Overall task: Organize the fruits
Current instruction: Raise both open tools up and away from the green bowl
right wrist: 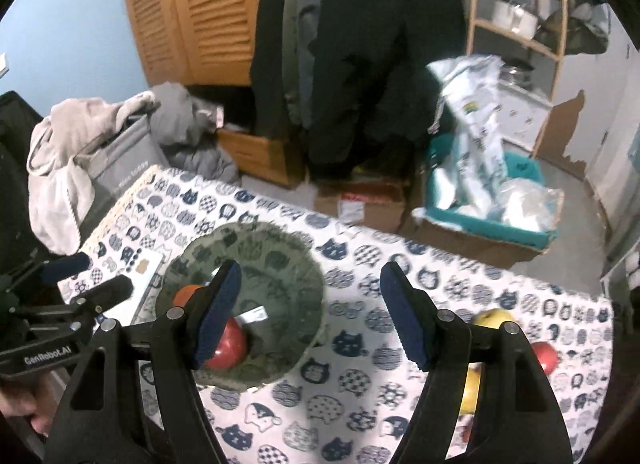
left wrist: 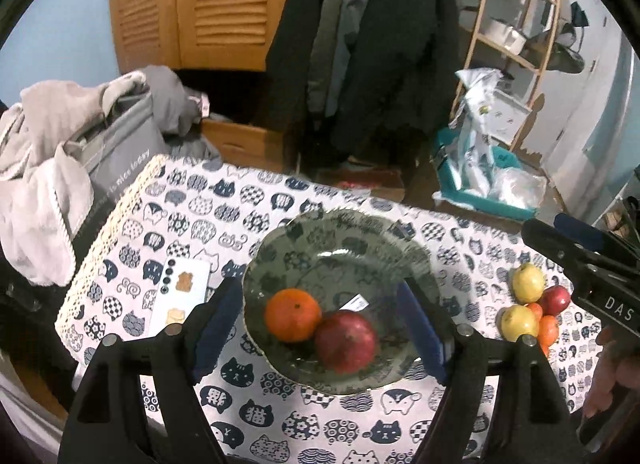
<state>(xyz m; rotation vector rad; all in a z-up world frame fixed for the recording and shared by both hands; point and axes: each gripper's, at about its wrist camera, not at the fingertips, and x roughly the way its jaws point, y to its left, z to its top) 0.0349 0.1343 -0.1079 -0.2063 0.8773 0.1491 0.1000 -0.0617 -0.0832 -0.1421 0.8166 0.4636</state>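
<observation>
A grey-green patterned plate [left wrist: 352, 236] sits mid-table and holds an orange [left wrist: 293, 315] and a red apple [left wrist: 346, 341]. My left gripper [left wrist: 320, 328] is open and empty, its fingers either side of the plate's near half. To the right lies a loose pile: two yellow fruits [left wrist: 529, 282], a small red apple [left wrist: 556, 300] and small orange fruits [left wrist: 547, 328]. My right gripper [right wrist: 312, 312] is open and empty above the cloth between the plate [right wrist: 280, 248] and the pile [right wrist: 492, 318]. The red apple [right wrist: 228, 348] shows behind its left finger.
The table wears a cat-print cloth [left wrist: 240, 200]. A white phone [left wrist: 180, 292] lies left of the plate. A grey laundry bag with towels [left wrist: 60, 168] stands at the left edge. Coats, a wooden cabinet, a teal bin [left wrist: 480, 172] and shelves stand beyond the table.
</observation>
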